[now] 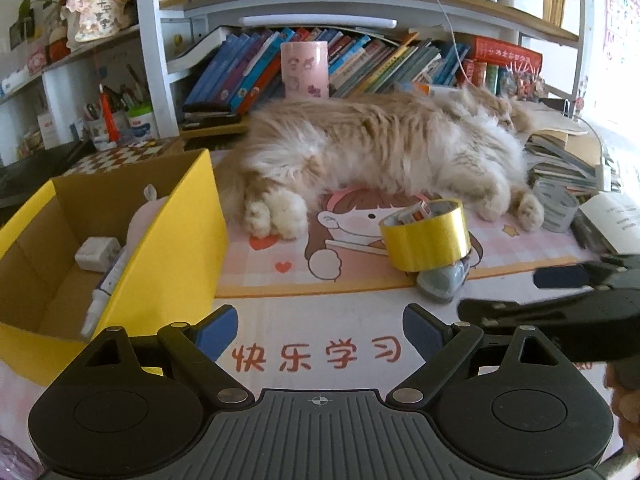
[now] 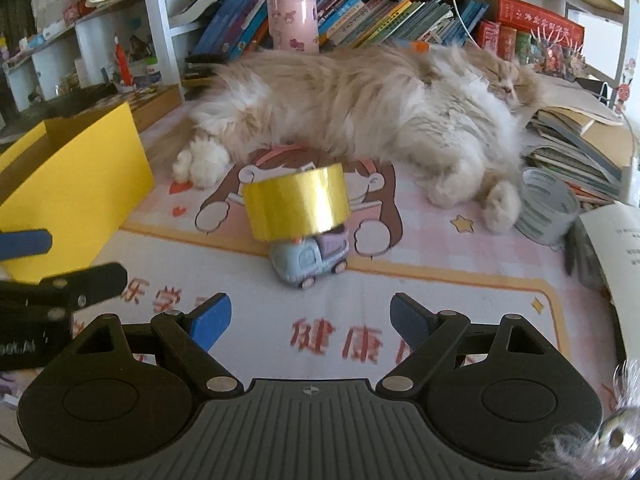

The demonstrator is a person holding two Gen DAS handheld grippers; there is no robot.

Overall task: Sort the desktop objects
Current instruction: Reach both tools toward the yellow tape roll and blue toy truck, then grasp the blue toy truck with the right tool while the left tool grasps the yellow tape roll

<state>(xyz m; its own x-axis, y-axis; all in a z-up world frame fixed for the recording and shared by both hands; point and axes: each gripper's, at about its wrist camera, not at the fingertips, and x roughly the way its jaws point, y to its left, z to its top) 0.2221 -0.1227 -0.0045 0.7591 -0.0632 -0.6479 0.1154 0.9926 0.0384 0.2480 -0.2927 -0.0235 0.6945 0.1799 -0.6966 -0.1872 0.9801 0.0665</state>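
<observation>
Eyeing the gold tape roll (image 2: 296,202), perched tilted on a toy car (image 2: 310,260) at 12 o'clock of my right gripper (image 2: 310,320). Both tongs apart, empty. I'd lift straight up, away from the cat (image 2: 360,104), toward the yellow box (image 1: 120,240) beside the left gripper (image 1: 320,330).

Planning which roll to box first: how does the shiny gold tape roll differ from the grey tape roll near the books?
The shiny gold tape roll is reflective yellow-gold; the grey tape roll is dull grey. The gold roll sits tilted on top of a small pale blue toy car; the grey one rests on the pink desk mat, close to the sleeping cat's paw. Both are wide, hollow tape rolls.
</observation>
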